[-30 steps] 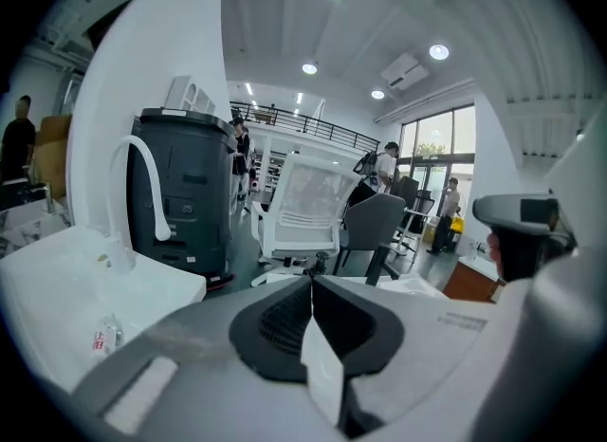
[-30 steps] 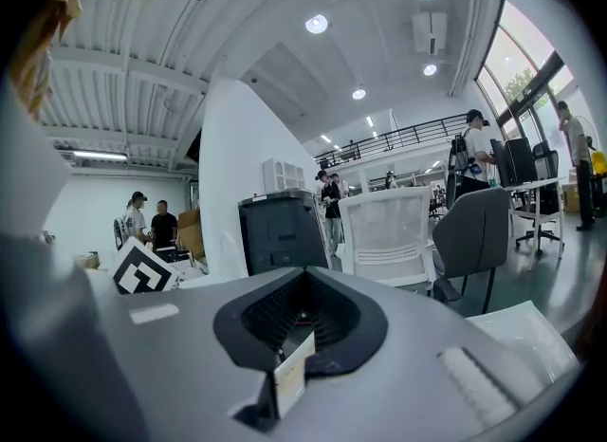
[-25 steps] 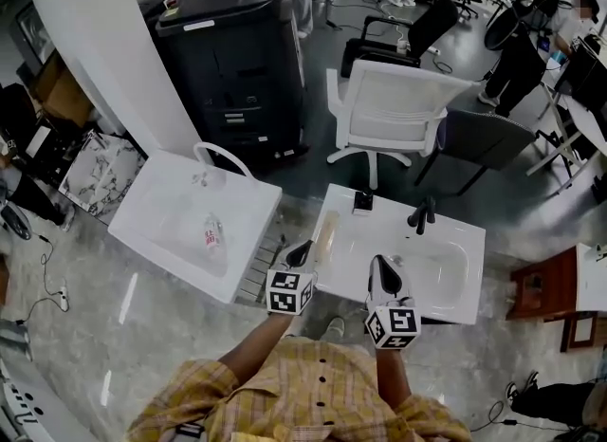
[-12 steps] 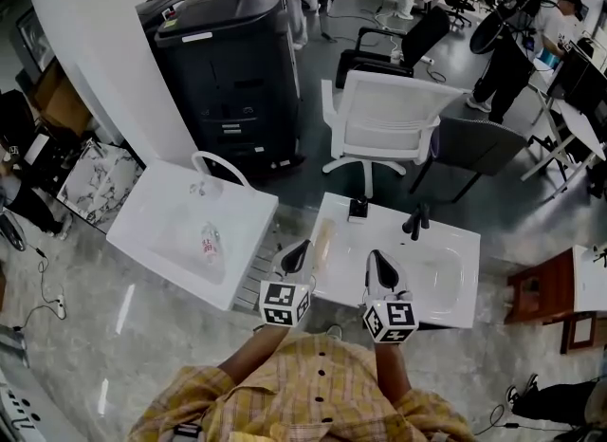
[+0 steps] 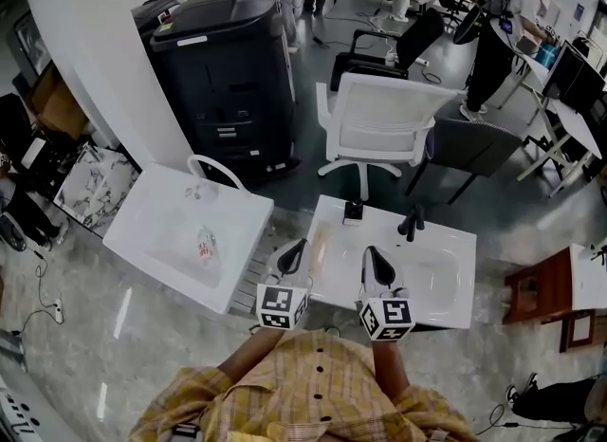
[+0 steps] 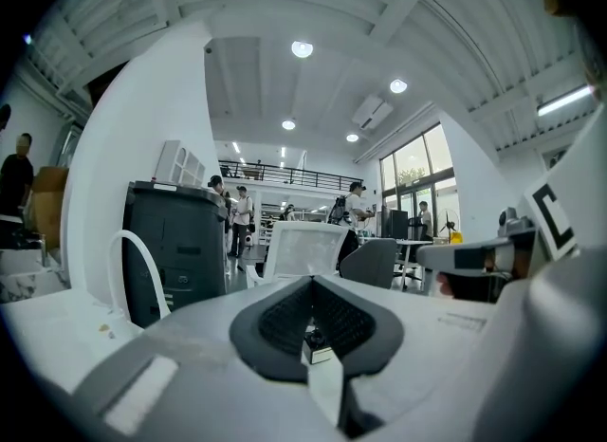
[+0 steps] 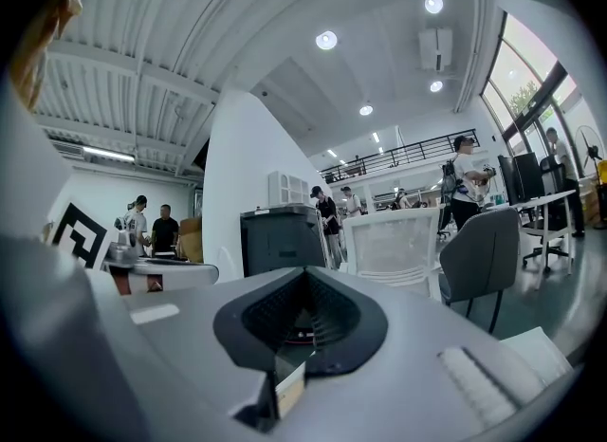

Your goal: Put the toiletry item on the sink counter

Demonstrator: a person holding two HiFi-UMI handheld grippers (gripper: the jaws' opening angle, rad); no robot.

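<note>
Left gripper (image 5: 294, 256) and right gripper (image 5: 372, 260), both closed and empty, hang well apart from bottle (image 5: 205, 246); open left jaws before straddling bottle's width.

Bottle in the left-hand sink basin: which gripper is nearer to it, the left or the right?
Left. The left gripper is just right of the bottle, near the second sink's left edge. The right gripper is farther right, over that sink's counter.
</note>
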